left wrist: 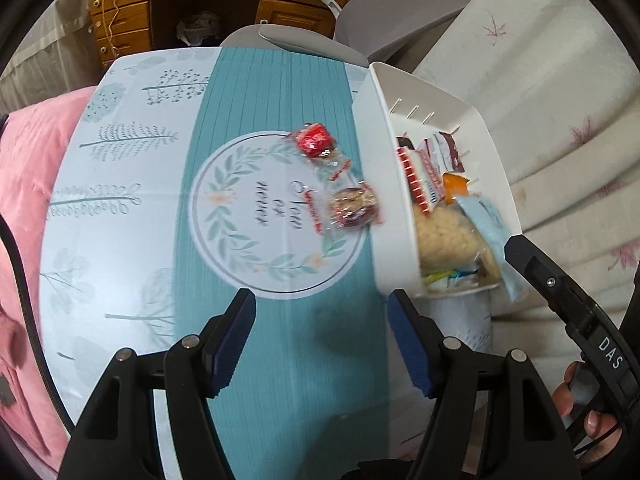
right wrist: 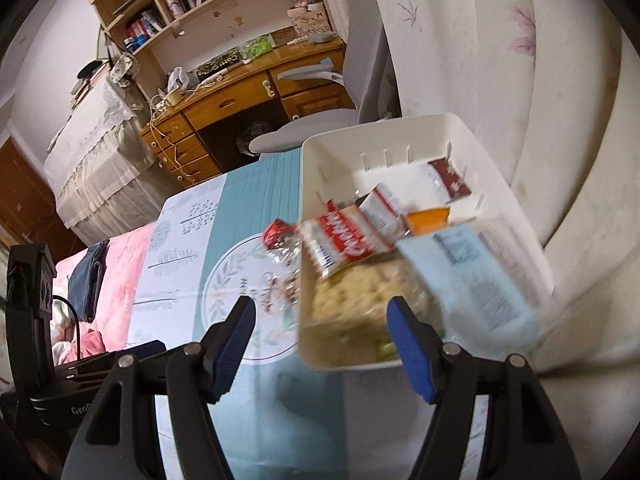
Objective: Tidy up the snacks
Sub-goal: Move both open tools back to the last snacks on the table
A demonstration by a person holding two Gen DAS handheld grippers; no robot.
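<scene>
A white bin (left wrist: pixel 384 184) (right wrist: pixel 332 160) stands at the right edge of the cloth-covered table (left wrist: pixel 280 360) (right wrist: pixel 280 420). It holds several snacks: a red-and-white cracker pack (right wrist: pixel 344 240), a light blue pack (right wrist: pixel 480 280), an orange pack (right wrist: pixel 428 216) and a bag of pale puffed snacks (left wrist: pixel 444 236). On the cloth left of the bin lie a red wrapped candy (left wrist: pixel 314 140) (right wrist: pixel 276 234) and a round cookie in clear wrap (left wrist: pixel 354 206). My left gripper (left wrist: pixel 322 320) hovers open over the cloth. My right gripper (right wrist: pixel 320 320) is open near the bin's front corner, holding nothing.
Pink bedding (left wrist: pixel 28 200) lies left of the table, with a dark bag (right wrist: pixel 88 280) on it. A white quilted floral cover (left wrist: pixel 560 120) rises on the right. Behind are a grey chair (left wrist: pixel 400 12) and a wooden desk (right wrist: pixel 240 96) with bookshelves.
</scene>
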